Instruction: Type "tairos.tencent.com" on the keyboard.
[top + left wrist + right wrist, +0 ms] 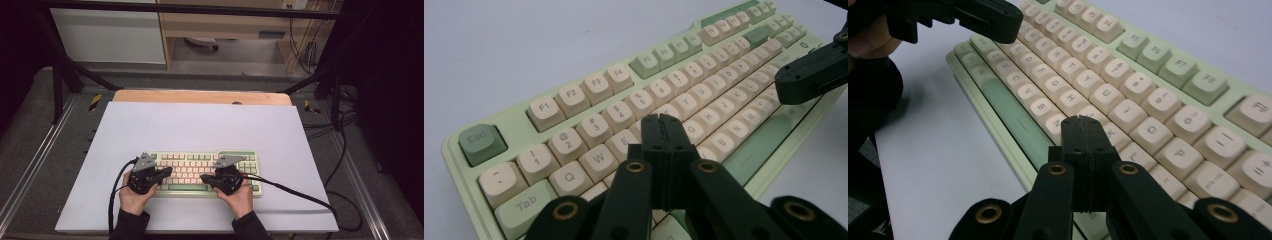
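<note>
High view: a pale green keyboard (205,172) lies near the desk's (200,125) front edge, long axis parallel to it. Left hand-held gripper (167,171) and right hand-held gripper (204,177), jaws pressed together and empty, hover over opposite halves, tips pointing inward.

The person's left hand (131,196) and right hand (241,198) each hold black two-jaw tongs, the left tongs (661,121) and right tongs (1081,121) pressed closed, tips angled toward each other.
</note>
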